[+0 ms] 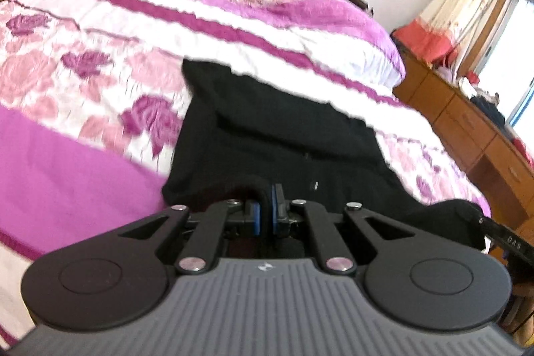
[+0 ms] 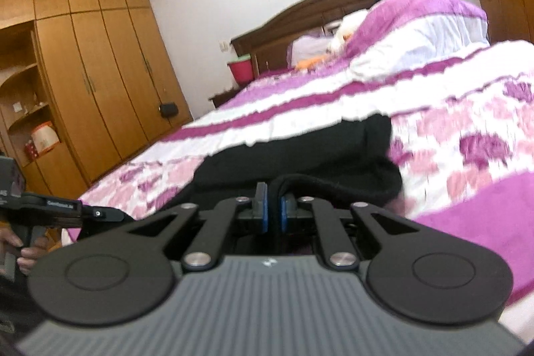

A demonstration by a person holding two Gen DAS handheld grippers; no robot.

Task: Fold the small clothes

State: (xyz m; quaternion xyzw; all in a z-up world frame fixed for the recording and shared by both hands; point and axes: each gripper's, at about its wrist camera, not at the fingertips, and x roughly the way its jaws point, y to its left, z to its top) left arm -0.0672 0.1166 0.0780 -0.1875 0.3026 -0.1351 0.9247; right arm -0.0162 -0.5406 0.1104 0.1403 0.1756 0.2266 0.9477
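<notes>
Black knit fabric garment is spread on the pink-and-white floral quilted bed, stretching away from both grippers. Its near hem is pinched at the left by the left gripper, jaws closed on cloth, and at the right by the right gripper, likewise clamped. The hem is raised; a forward fold is judged next.

Left tool clamped, right tool apparently clamped too
</notes>
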